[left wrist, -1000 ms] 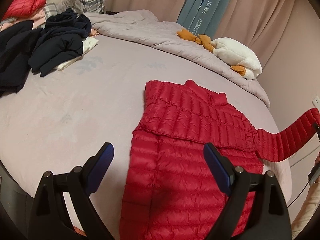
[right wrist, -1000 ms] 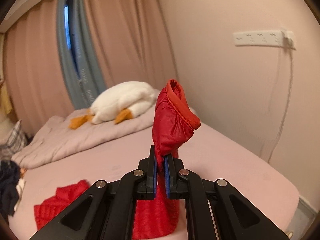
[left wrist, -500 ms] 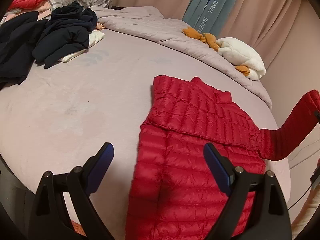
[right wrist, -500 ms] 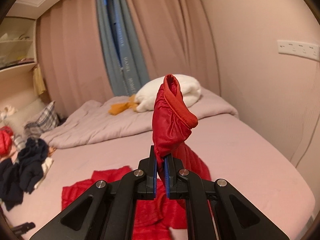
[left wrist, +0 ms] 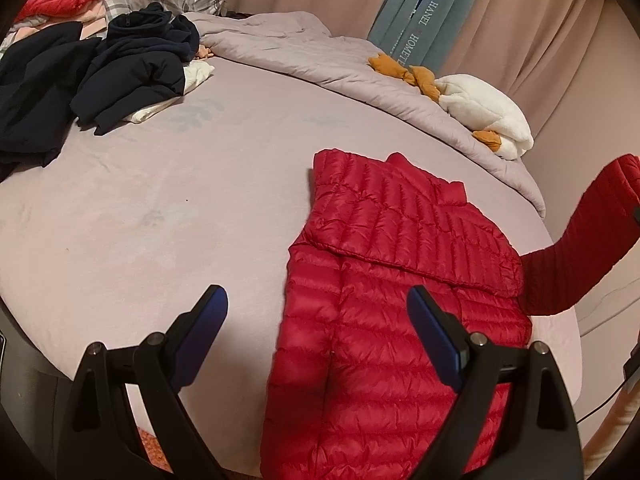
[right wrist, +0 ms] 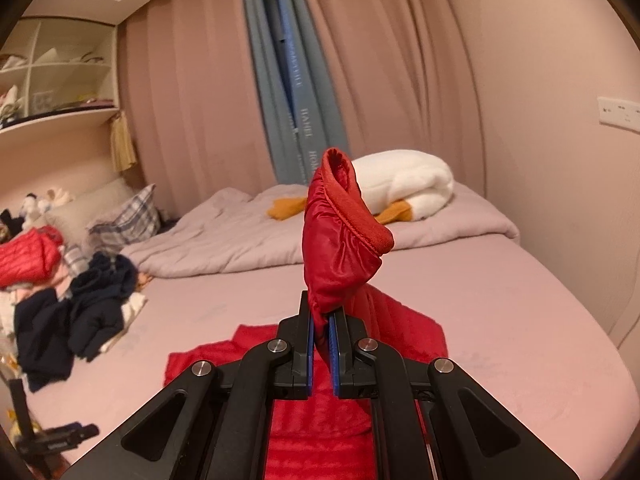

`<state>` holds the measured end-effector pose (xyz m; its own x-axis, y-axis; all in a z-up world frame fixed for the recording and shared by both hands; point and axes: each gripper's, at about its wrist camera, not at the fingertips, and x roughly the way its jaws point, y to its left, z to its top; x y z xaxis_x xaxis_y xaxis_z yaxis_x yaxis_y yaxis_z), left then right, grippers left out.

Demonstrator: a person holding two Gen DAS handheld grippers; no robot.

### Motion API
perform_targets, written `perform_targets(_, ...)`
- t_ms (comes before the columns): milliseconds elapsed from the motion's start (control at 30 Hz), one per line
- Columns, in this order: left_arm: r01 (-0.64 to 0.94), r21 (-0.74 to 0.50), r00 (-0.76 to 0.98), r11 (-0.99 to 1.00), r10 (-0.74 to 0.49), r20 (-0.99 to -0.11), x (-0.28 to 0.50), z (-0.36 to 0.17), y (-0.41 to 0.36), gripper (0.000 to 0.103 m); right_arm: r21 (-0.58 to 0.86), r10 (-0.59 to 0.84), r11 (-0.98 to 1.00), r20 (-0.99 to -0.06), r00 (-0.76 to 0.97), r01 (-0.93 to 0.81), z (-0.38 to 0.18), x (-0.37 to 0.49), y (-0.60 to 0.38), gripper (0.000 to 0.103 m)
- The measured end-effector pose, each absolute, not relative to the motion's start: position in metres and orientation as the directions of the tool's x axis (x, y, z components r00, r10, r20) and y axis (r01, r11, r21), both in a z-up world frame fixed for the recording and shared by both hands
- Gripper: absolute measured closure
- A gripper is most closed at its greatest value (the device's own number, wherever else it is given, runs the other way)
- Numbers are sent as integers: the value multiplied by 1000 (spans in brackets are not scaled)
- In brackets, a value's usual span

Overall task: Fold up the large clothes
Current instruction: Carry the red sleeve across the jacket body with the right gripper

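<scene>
1. Right claw (right wrist: pixel 323 330) is pinching the sleeve (right wrist: pixel 340 240) just below its cuff, holding it up off the bed (left wrist: pixel 160 200); left claw (left wrist: pixel 316 336) is spread wide and holds nothing.
2. Jacket (left wrist: pixel 400 280) lies flat on the near right part of the bed, one sleeve already folded across its chest, the raised sleeve stretching off its right side.
3. Risk, as I judge it: the slick padded fabric could slip from the thin pinch, or pulling the sleeve could drag the body and undo the first fold, since nothing pins it.
4. Left claw hovers above the jacket's lower left edge, pointing forward and down.
5. Dark clothes (left wrist: pixel 120 68) and a plush goose (left wrist: pixel 480 116) lie well apart.
</scene>
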<state>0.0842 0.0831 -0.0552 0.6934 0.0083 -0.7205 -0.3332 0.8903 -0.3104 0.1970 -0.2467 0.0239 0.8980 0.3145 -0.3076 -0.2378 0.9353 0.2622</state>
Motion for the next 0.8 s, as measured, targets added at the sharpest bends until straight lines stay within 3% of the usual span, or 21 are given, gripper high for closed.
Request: perform_targets(800,-337,-312,690,888,7,-724,71,-58,93,12,224,487,873,-391,781,-433,8,184,-180,95)
